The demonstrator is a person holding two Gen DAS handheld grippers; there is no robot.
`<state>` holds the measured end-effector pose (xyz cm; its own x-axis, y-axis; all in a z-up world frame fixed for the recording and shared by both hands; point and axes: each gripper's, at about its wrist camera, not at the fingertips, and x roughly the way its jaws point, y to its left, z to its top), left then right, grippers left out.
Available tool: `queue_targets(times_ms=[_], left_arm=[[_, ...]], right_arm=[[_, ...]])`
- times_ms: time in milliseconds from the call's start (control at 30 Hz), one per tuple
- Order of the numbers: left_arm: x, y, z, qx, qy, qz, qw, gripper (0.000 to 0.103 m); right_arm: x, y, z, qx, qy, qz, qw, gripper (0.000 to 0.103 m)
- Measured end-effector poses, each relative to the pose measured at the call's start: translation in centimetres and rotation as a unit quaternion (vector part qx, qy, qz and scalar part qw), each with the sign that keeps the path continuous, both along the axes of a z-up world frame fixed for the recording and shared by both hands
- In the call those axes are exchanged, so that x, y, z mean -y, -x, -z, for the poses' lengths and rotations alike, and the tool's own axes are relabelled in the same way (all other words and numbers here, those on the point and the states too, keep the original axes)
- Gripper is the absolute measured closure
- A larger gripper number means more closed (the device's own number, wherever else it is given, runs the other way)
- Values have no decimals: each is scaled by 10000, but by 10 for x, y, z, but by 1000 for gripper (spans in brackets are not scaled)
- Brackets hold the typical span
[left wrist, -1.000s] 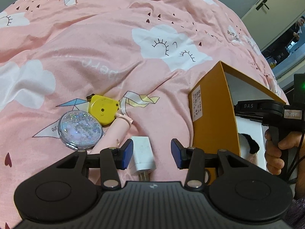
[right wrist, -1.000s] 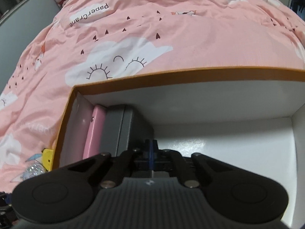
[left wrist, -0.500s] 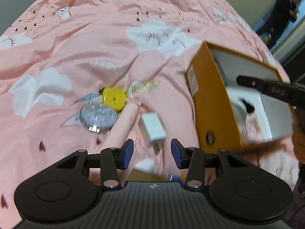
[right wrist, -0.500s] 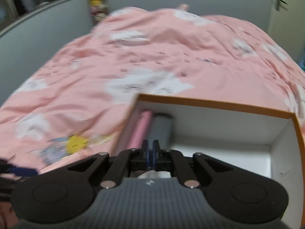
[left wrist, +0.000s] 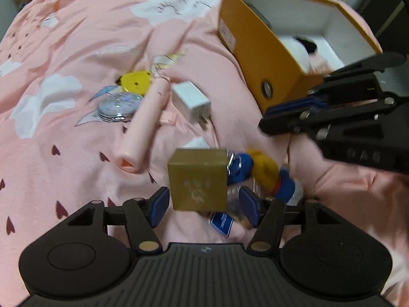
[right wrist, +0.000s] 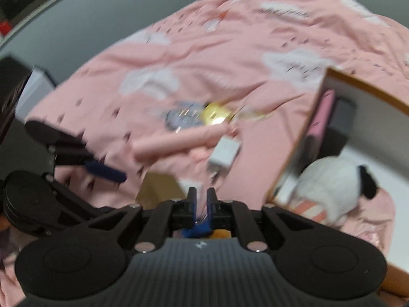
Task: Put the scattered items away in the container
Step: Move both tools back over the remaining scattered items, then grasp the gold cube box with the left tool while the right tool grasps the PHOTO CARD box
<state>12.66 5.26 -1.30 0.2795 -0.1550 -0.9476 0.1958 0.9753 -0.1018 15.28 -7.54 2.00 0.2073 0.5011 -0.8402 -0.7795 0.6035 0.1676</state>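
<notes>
Black hand-held gripper [left wrist: 204,206], blue fingertip pads [left wrist: 159,206], silver screws, ribbed housing

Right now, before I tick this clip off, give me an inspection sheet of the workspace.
Surface: pink cloud-print duvet, rumpled.
Job's things: orange box holding a plush toy; gold box, pink tube, white charger, glitter compact, yellow case outside.
Clutter: blue-and-yellow toy.
Grippers: left gripper opening around the gold box, pads clear; right gripper opening, narrow gap.
Cables: nothing seen.
Surroundings: grey wall.
</notes>
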Motion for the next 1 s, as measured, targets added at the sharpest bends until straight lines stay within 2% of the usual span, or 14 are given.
queue_targets(times_ms=[233,433,500,767,833,867,1000], left_arm=[[7,2,21,-275,-464,372,9978,30],[3,0,26,-397,-422,457,9973,30],[6,-1,26,-403,-466,501,9968,30],[10,-6,28,-394,-507,505,9967,30],[10,-9,28,-402,-488,489,9968,29],[9,-10,28,-401,-462,477,9970,29],[5,-14,28,-400,-324,405,9979,27]], right_arm=[[-9,27,40,-221,570,-528,9967,84],[-8,37,67,-457,848,-820,9920,80],[-10,38,73,-406,959,-865,9908,70],[-14,34,87,-507,967,-934,9896,70],[-13,36,85,-576,929,-1027,9887,72],[-13,38,84,-643,894,-1090,9879,77],[-12,44,78,-683,840,-1234,9864,77]])
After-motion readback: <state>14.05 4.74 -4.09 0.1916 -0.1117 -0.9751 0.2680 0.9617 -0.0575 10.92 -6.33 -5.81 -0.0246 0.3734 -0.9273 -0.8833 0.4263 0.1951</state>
